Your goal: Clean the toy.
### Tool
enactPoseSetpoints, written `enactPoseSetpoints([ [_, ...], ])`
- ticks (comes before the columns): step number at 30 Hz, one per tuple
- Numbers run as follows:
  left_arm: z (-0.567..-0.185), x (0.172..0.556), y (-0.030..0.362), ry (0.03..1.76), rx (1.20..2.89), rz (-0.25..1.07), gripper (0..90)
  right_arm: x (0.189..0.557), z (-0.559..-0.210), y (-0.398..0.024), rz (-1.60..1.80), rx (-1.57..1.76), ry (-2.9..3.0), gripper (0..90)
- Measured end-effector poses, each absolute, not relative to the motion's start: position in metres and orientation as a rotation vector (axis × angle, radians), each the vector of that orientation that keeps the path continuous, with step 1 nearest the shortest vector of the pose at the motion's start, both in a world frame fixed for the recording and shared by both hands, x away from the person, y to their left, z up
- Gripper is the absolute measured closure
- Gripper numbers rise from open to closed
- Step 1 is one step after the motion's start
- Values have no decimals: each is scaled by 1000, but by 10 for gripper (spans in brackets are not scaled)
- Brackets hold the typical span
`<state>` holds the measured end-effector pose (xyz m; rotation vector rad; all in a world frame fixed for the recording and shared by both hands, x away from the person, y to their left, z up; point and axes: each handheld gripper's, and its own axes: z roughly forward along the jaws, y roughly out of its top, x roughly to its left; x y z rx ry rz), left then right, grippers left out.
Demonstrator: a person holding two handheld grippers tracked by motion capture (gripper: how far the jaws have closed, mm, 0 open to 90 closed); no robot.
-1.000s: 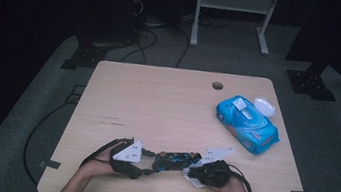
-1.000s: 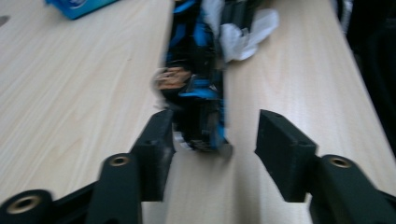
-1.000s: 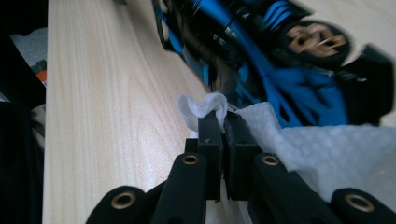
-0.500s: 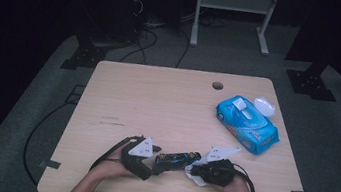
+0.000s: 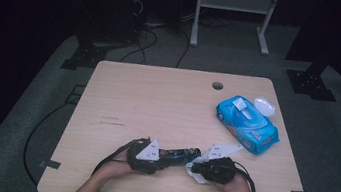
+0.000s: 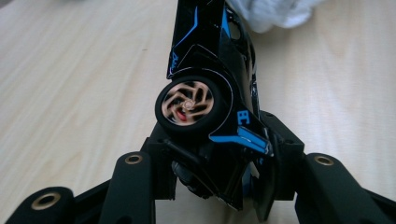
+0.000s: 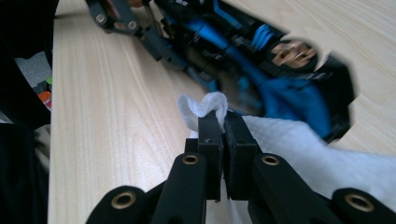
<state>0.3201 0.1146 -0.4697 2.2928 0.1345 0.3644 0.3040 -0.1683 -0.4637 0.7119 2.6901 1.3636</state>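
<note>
The toy car (image 5: 178, 154) lies near the front edge of the worktop (image 5: 157, 104), its long axis running across between the two hands, one end toward each. The left hand-held gripper (image 5: 150, 155) sits at the car's left end and its jaws have just been closing; in the left gripper view the car (image 6: 212, 93) stands on its side between them, a copper-spoked wheel (image 6: 188, 104) facing the camera, and the pads look pressed on the body, so I judge it clamped. The right hand-held gripper (image 5: 206, 167) is at the car's right end, jaws together on a fold of white wipe (image 7: 205, 106), which rests just against the car's blue flank (image 7: 261, 65). The wiping move turns on this: the wipe is already at the car's right end, and the stroke would run leftward along the car's length toward the left hand-held gripper. Both forearms come in low from the front edge, hands resting close to the worktop, grippers pointing inward at each other. A blue wipe pack (image 5: 247, 123) lies well beyond the car, to its right rear.
</note>
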Motion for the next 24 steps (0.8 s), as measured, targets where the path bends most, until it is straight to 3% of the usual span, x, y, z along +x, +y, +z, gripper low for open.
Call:
enactPoseSetpoints([
  [12, -473, 335, 123, 202, 2229, 372, 554, 319, -439, -157, 1429, 664, 2627, 862],
  [24, -472, 337, 128, 257, 2194, 335, 530, 349, -416, -92, 1532, 554, 2589, 863],
])
